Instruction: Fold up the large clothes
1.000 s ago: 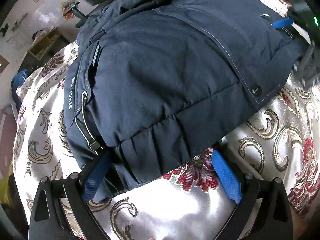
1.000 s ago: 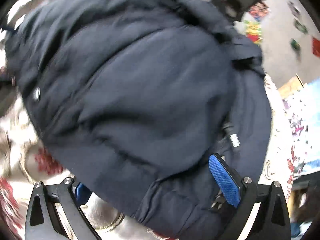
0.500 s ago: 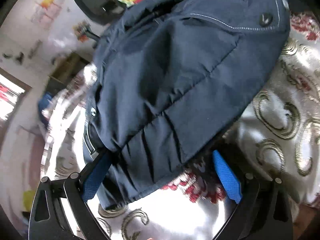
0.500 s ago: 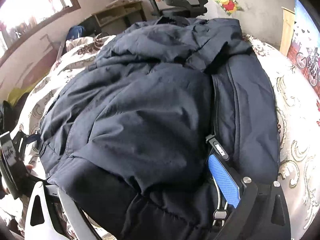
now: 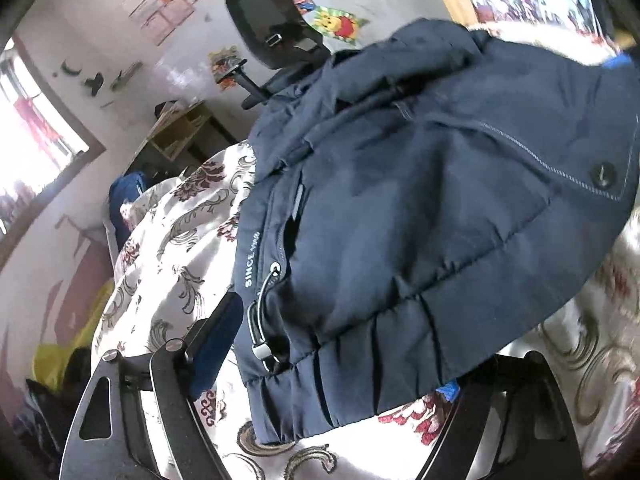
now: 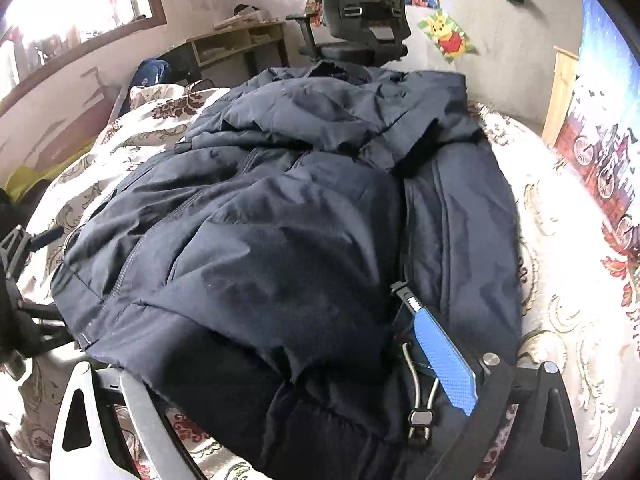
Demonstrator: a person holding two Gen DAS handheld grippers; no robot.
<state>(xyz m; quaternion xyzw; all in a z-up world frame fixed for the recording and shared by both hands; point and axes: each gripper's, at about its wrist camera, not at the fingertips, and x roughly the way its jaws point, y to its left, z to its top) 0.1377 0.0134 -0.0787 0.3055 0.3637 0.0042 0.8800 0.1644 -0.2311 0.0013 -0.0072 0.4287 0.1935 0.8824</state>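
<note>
A bed covered in a shiny cream bedspread with red floral and grey scroll patterns [image 5: 172, 240] [image 6: 560, 320] carries the task item: a large padded navy-blue jacket [image 5: 420, 220] [image 6: 280, 240], lying spread across the middle of it, hem toward both cameras. A black mesh office chair [image 6: 364, 4] [image 5: 272, 28] stands beyond the far end of the bed, near a wooden shelf unit [image 6: 240, 42]. The left tongs [image 5: 332, 364] are spread wide, straddling the hem, not clamped; the right pad is mostly hidden under fabric. The right tongs [image 6: 288, 392] are likewise spread around the hem; the left finger is buried under cloth. A grey elastic drawcord with black toggle [image 5: 260, 328] [image 6: 420, 400] hangs at the hem.
</note>
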